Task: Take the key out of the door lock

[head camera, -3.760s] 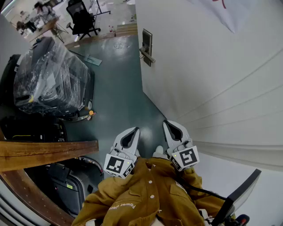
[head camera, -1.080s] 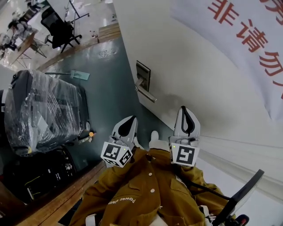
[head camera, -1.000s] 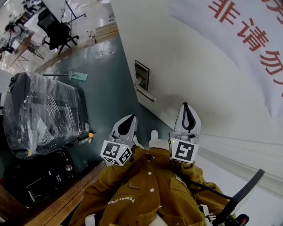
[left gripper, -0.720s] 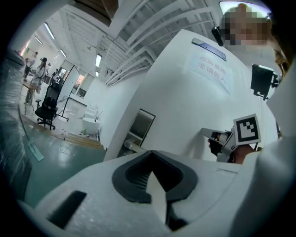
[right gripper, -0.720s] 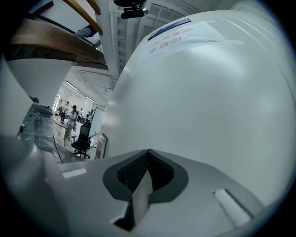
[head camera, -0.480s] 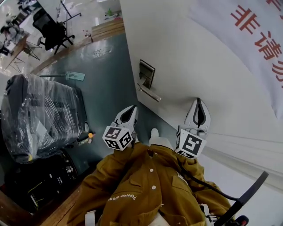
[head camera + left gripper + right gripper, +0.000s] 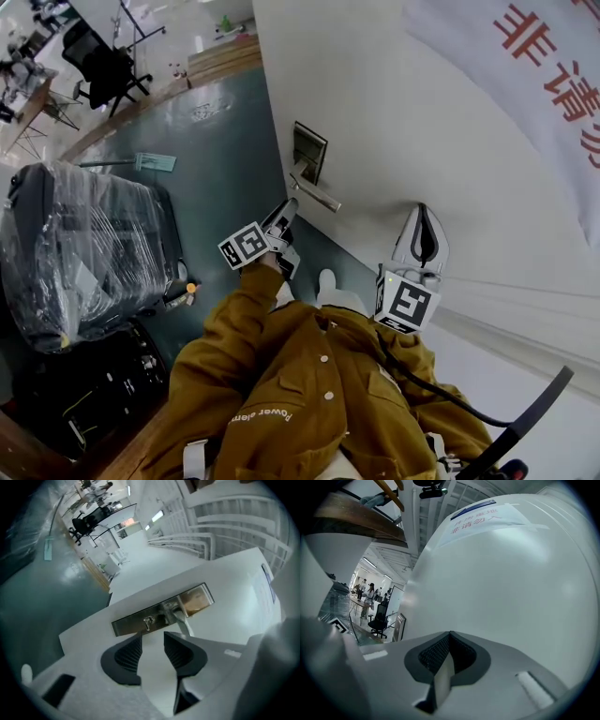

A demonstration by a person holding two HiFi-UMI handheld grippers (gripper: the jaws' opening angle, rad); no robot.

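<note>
The white door (image 7: pixel 412 141) carries a metal lock plate (image 7: pixel 307 150) with a lever handle (image 7: pixel 317 195). In the left gripper view the lock plate (image 7: pixel 161 611) lies straight ahead, with a small key (image 7: pixel 149 621) sticking out beside the handle (image 7: pixel 180 616). My left gripper (image 7: pixel 287 208) is raised just below the handle; its jaws (image 7: pixel 152 638) are opening, with nothing between them and a short gap to the key. My right gripper (image 7: pixel 422 234) hangs lower beside the door, shut and empty (image 7: pixel 449 637).
A plastic-wrapped black case (image 7: pixel 84 244) stands on the teal floor at left. An office chair (image 7: pixel 103 66) is far back. A banner with red characters (image 7: pixel 553 66) hangs on the door. The person's brown jacket (image 7: pixel 300 394) fills the lower middle.
My left gripper has risen from beside the jacket up toward the door handle, and its jaws have gone from shut to open. The right gripper has hardly moved.
</note>
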